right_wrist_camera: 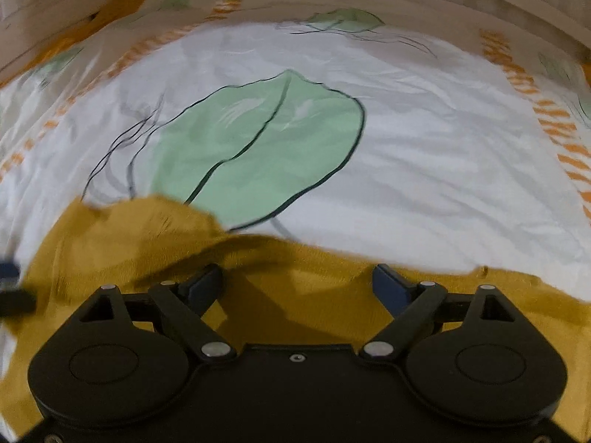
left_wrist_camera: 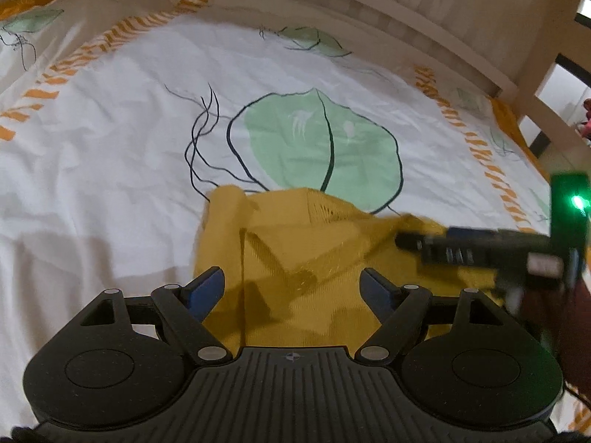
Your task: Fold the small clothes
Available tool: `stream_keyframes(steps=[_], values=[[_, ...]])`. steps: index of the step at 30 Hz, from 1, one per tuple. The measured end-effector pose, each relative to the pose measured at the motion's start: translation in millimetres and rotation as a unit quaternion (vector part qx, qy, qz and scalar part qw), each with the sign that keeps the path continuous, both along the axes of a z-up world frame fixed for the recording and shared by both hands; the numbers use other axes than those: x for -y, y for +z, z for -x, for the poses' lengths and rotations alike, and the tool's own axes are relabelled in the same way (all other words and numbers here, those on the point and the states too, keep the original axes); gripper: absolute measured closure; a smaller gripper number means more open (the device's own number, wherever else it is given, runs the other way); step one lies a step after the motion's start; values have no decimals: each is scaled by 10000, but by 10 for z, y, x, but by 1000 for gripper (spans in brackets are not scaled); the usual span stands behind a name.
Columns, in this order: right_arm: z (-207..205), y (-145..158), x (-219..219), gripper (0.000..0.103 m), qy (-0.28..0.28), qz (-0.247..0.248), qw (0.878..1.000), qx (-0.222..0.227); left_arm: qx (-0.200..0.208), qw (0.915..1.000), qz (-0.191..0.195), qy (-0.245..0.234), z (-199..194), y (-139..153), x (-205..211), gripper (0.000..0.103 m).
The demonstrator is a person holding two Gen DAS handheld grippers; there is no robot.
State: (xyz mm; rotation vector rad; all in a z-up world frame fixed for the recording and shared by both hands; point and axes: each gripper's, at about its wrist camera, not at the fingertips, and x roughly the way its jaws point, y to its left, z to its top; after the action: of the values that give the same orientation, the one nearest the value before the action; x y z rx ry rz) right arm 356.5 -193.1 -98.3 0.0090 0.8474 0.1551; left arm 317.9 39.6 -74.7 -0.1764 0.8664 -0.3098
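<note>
A mustard-yellow knitted garment point(left_wrist_camera: 295, 251) lies partly folded on the bed, with a fold line down its left part. My left gripper point(left_wrist_camera: 293, 284) is open and hovers over the garment's near part, holding nothing. My right gripper point(left_wrist_camera: 436, 245) reaches in from the right over the garment's right edge, blurred. In the right wrist view the garment point(right_wrist_camera: 147, 251) spreads across the near bed, and my right gripper point(right_wrist_camera: 297, 282) is open above it, empty. The tip of my left gripper point(right_wrist_camera: 9, 284) shows at the far left edge.
The bed sheet point(left_wrist_camera: 110, 155) is white with a large green leaf print point(left_wrist_camera: 317, 140) and orange striped borders point(left_wrist_camera: 495, 170). A pale wooden headboard point(left_wrist_camera: 406, 3) runs along the far side, with a bed post point(left_wrist_camera: 543, 85) at the right.
</note>
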Motion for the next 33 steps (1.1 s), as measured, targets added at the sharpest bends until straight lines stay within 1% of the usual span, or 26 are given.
stream_keyframes(steps=[3, 6, 17, 19, 24, 27, 29, 30, 33], values=[[-61, -11, 61, 13, -202, -49, 9998, -12, -24, 10000, -36, -42, -1, -9, 7, 24], [-26, 16, 119, 13, -301, -117, 9995, 23, -46, 10000, -39, -66, -1, -13, 9, 23], [455, 181, 381, 13, -406, -321, 9981, 325, -93, 9998, -121, -139, 5, -32, 46, 23], [592, 176, 433, 13, -420, -238, 9982, 363, -99, 9998, -132, -135, 5, -36, 41, 23], [911, 99, 582, 13, -531, 148, 9977, 395, -112, 9997, -156, -162, -15, -41, 63, 23], [1080, 24, 693, 13, -601, 359, 9971, 298, -122, 9996, -168, -181, -11, -51, 68, 23], [1208, -12, 748, 9, -590, 459, 9967, 317, -136, 9996, -179, -186, -10, -58, 76, 23], [1270, -22, 767, 6, -587, 493, 9965, 323, -141, 9996, -181, -191, -11, -62, 79, 23], [1411, -19, 800, 6, -586, 522, 9964, 323, -156, 9995, -194, -191, -18, -76, 81, 23]])
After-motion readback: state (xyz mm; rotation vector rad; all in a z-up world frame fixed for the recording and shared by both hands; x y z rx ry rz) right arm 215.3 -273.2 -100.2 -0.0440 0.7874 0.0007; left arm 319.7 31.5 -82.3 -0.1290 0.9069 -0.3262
